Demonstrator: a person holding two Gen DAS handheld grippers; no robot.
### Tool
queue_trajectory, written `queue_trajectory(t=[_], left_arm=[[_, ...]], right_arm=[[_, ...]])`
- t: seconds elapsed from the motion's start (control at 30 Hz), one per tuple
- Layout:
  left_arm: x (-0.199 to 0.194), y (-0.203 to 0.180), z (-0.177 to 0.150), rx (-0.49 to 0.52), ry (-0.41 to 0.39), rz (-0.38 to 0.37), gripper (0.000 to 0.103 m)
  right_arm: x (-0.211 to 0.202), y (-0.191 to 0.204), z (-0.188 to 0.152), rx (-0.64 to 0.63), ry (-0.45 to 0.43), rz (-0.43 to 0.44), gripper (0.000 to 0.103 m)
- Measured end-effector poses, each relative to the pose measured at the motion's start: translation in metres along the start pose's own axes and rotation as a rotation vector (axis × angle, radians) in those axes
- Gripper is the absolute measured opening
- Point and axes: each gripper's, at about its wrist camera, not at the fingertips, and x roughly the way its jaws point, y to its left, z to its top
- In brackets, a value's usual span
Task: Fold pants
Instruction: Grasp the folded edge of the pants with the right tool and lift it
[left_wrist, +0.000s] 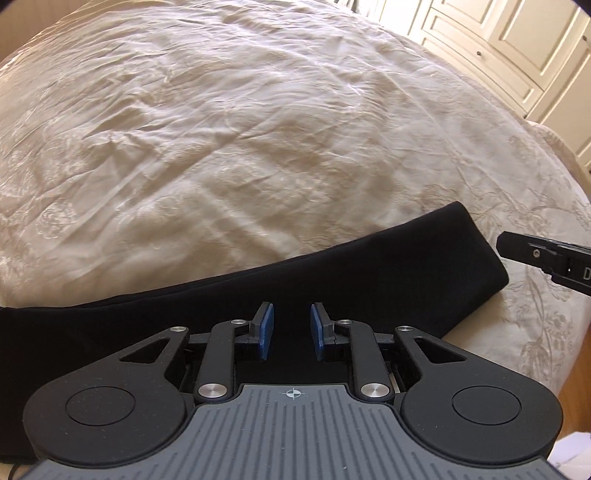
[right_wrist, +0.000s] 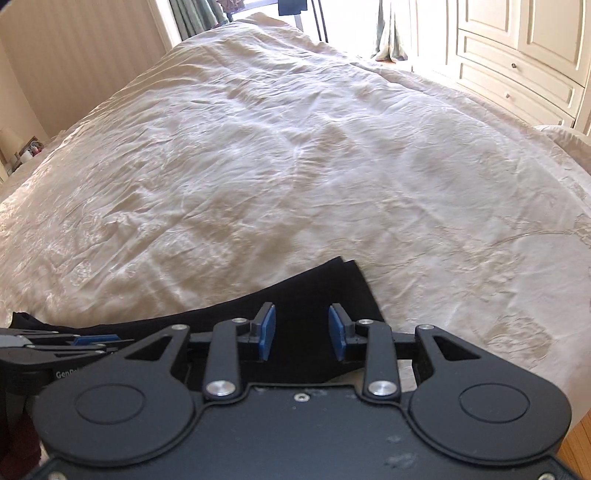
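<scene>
The black pants (left_wrist: 332, 266) lie as a long, narrow folded strip along the near edge of the bed. In the right wrist view their end (right_wrist: 314, 288) shows two layered corners. My left gripper (left_wrist: 291, 325) hovers over the middle of the strip, its blue pads a little apart with nothing between them. My right gripper (right_wrist: 302, 328) is over the strip's right end, pads wider apart and empty. Each gripper shows in the other's view: the right one (left_wrist: 543, 254) at the right edge, the left one (right_wrist: 74, 343) at the lower left.
A wrinkled cream bedspread (left_wrist: 258, 129) covers the wide bed (right_wrist: 295, 147) beyond the pants. White wardrobe doors and drawers (right_wrist: 517, 55) stand at the right. Curtains (right_wrist: 388, 33) hang at the far end. A nightstand with small items (right_wrist: 26, 151) is at the far left.
</scene>
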Motion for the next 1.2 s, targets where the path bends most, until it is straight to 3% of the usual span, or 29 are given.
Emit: queue_trajectory(t=[0.13, 0.37, 1.03, 1.2], left_arm=[[0.018, -0.025, 0.006, 0.004, 0.023, -0.002, 0.022], [0.057, -0.041, 0.003, 0.045, 0.099, 0.060, 0.022], [0.070, -0.028, 0.012, -0.024, 0.154, 0.040, 0.022], [0.071, -0.027, 0.012, -0.033, 0.152, 0.045, 0.022]], right_arm=[[0.005, -0.032, 0.011, 0.000, 0.023, 0.025, 0.037], [0.030, -0.057, 0.018, -0.029, 0.110, 0.077, 0.040], [0.091, -0.083, 0.015, 0.007, 0.307, 0.295, 0.058], [0.106, -0.079, 0.016, 0.020, 0.339, 0.304, 0.060]])
